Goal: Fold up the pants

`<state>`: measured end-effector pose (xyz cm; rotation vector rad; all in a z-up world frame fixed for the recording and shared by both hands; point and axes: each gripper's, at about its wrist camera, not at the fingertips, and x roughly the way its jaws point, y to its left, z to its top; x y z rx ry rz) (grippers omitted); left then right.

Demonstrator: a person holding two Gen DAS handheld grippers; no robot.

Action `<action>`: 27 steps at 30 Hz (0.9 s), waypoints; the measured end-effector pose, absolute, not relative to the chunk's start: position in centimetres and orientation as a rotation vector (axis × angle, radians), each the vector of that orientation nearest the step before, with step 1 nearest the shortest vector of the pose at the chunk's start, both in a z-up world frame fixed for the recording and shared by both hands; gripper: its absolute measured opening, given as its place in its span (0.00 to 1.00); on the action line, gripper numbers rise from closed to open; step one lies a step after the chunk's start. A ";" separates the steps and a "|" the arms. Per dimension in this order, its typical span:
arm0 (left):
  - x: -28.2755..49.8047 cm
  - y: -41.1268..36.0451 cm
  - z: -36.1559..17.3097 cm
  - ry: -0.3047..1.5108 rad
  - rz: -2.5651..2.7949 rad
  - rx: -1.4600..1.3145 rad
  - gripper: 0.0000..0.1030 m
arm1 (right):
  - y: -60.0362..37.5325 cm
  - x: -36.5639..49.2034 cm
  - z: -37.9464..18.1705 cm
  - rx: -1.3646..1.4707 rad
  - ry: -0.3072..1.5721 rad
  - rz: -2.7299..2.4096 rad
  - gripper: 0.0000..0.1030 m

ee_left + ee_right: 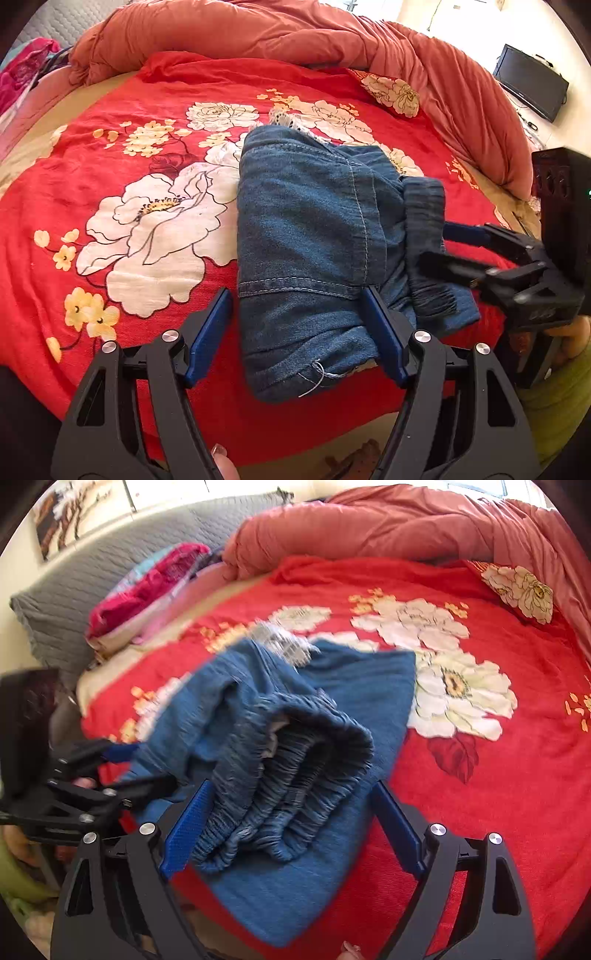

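Blue denim pants [310, 236] lie folded into a compact bundle on the red floral blanket [110, 206], with a frayed hem at the far end and the gathered elastic waistband [424, 236] on the right. My left gripper [299, 328] is open, its blue pads straddling the bundle's near end. In the right wrist view the pants [295, 738] fill the middle, and the elastic waistband [295, 771] lies between the wide-open fingers of my right gripper [291, 827]. The right gripper also shows in the left wrist view [439, 247] against the waistband.
A rolled salmon-pink duvet [295, 33] lines the far side of the bed. Pink clothes [147, 583] and a grey padded headboard [74, 579] are at the left. A dark monitor [532, 81] stands beyond the bed at the right.
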<state>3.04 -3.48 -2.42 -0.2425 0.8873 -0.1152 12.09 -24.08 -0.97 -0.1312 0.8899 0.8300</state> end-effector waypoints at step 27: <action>2.0 -2.6 -2.7 0.896 -0.181 -0.317 0.62 | -12.0 18.4 1.9 -0.462 0.904 0.882 0.03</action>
